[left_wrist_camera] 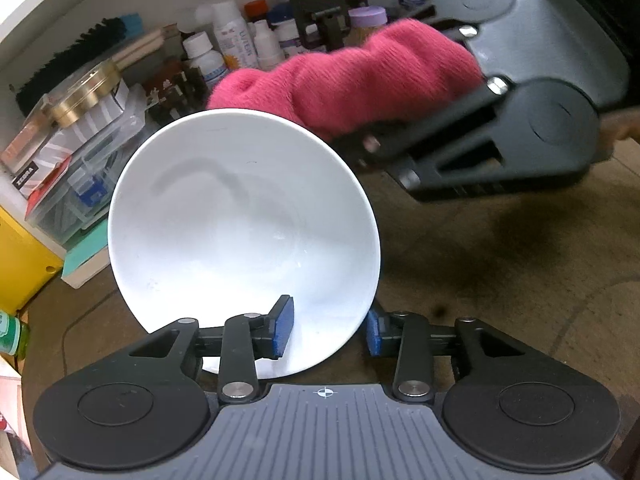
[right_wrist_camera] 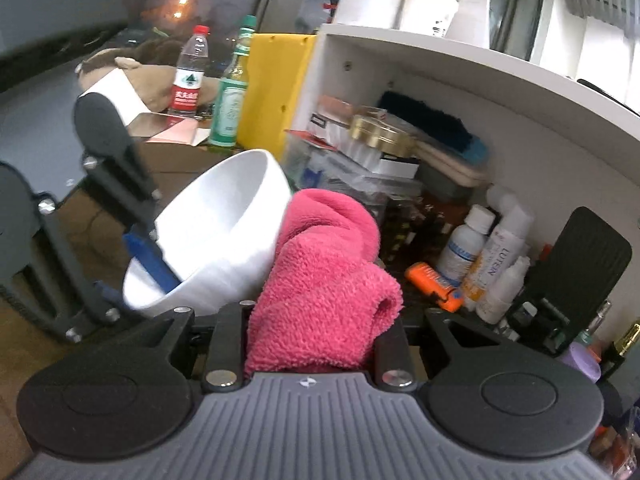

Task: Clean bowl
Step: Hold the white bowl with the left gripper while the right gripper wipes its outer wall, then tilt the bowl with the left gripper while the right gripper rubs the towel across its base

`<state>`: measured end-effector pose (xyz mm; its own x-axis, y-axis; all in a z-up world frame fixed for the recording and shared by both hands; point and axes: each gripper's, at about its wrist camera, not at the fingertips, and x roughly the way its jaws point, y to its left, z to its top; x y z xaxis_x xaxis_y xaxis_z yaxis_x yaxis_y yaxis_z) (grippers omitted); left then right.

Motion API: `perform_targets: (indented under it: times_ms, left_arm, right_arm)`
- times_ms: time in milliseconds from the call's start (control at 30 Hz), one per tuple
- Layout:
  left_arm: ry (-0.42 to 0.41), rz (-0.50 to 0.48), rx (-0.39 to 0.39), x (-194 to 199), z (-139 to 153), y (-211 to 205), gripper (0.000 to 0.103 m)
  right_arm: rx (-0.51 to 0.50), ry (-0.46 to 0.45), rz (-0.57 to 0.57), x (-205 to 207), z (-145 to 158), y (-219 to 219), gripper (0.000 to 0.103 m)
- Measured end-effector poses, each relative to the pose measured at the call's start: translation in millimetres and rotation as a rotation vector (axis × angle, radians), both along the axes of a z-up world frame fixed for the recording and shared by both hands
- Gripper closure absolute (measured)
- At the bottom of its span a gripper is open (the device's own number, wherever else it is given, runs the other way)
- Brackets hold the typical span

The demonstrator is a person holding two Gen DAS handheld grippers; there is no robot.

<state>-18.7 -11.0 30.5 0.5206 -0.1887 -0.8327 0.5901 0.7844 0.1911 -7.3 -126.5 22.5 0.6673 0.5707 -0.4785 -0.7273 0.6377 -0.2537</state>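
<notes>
Brown tabletop (left_wrist_camera: pixel 500 280) runs under the scene, with a white shelf unit (right_wrist_camera: pixel 440 60) crammed with bottles, boxes and a brush standing just behind the white bowl (left_wrist_camera: pixel 244 240). That bowl is the landmark: it is tipped up on edge, its open side facing the left wrist camera, with a faint grey smear across the upper inside.

The left tongs (left_wrist_camera: pixel 330 330) straddle the bowl's near rim, one blue pad (left_wrist_camera: pixel 282 328) inside the bowl and the other outside the wall. The jaws stand fairly narrow, but the pads do not clearly press on the porcelain (a gap seems to show on the inner side), so the hold looks loose at best.

The right tongs (right_wrist_camera: pixel 316 344) are clamped tight on a bunched pink cloth (right_wrist_camera: pixel 324 280), which sits against the far outer side of the bowl, up by its rim rather than inside it.

Risks, as a judgement from this pose:
- With the grip on the rim slack, the tilted bowl could slide out, roll or drop flat onto the tabletop.
- A push from the cloth on the far rim could tip the bowl toward the left tongs or twist it out of them, since glazed porcelain offers little friction.
- The shelf clutter is close behind the bowl, so a wide swing of the cloth could knock over bottles.
- The smear would stay if the cloth only rubs the outside.
</notes>
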Motion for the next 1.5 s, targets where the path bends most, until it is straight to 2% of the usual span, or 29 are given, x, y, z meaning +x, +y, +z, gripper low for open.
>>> perform_targets:
  times_ms: [133, 367, 467, 533, 567, 600, 633, 667, 700, 767, 867, 1133, 1200, 1300, 1400, 1500]
  left_arm:
    - [-0.004, 0.010, 0.001, 1.4, -0.8, -0.3, 0.063]
    - [-0.014, 0.011, 0.008, 4.0, -1.2, -0.1, 0.062]
    - [-0.033, 0.006, 0.026, 4.0, -1.6, -2.2, 0.052]
    - [-0.060, 0.000, 0.051, 4.5, -2.3, -2.7, 0.040]
    - [-0.084, -0.006, 0.070, 4.6, -3.0, -2.5, 0.040]
    - [-0.106, -0.005, 0.089, 5.3, -3.8, -2.3, 0.042]
    - [-0.128, -0.004, 0.108, 6.0, -4.7, -2.1, 0.057]
    - [-0.152, -0.009, 0.131, 6.5, -6.2, -3.0, 0.065]
    - [-0.165, -0.021, 0.148, 4.3, -6.6, -5.9, 0.088]
    - [-0.188, -0.044, 0.182, 0.0, -7.4, -11.4, 0.089]
    - [-0.142, -0.086, 0.176, -5.9, -1.0, -10.9, 0.089]
    - [-0.030, -0.241, -0.003, -26.0, 24.1, -26.2, 0.089]
    - [-0.030, -0.266, -0.014, -28.6, 24.8, -40.7, 0.088]
    - [-0.042, -0.253, -0.021, -26.3, 25.7, -47.8, 0.088]
    - [-0.031, -0.239, -0.042, -20.2, 26.5, -45.9, 0.088]
    - [-0.020, -0.238, -0.049, -13.7, 28.1, -48.5, 0.088]
  right_arm:
    - [-0.005, 0.008, 0.035, -9.8, -0.6, -3.1, 0.077]
    - [-0.050, 0.024, 0.146, -49.7, -5.8, -9.9, 0.077]
    - [-0.049, 0.028, 0.164, -63.1, -7.9, -10.2, 0.077]
    - [-0.039, 0.030, 0.152, -66.3, -8.9, -8.9, 0.077]
    - [-0.033, 0.032, 0.141, -65.0, -8.8, -8.5, 0.077]
    - [-0.015, 0.040, 0.113, -61.1, -8.9, -8.0, 0.077]
    - [-0.002, 0.048, 0.091, -57.8, -8.4, -7.2, 0.077]
    - [0.007, 0.054, 0.069, -55.0, -8.0, -6.2, 0.077]
    - [0.007, 0.052, 0.048, -53.0, -7.8, -4.6, 0.077]
    - [0.008, 0.054, 0.024, -48.8, -8.0, -4.1, 0.077]
    - [0.014, 0.063, -0.017, -40.2, -7.4, -6.8, 0.077]
    - [0.060, 0.025, -0.110, -31.3, 13.0, -53.8, 0.077]
    - [0.029, 0.026, -0.060, -42.4, 11.5, -59.3, 0.077]
    - [-0.019, 0.030, 0.020, -60.5, 8.5, -67.2, 0.077]
    - [-0.074, 0.064, 0.152, -94.5, -1.9, -71.8, 0.077]
    - [-0.079, 0.072, 0.214, -115.7, -3.8, -71.0, 0.077]
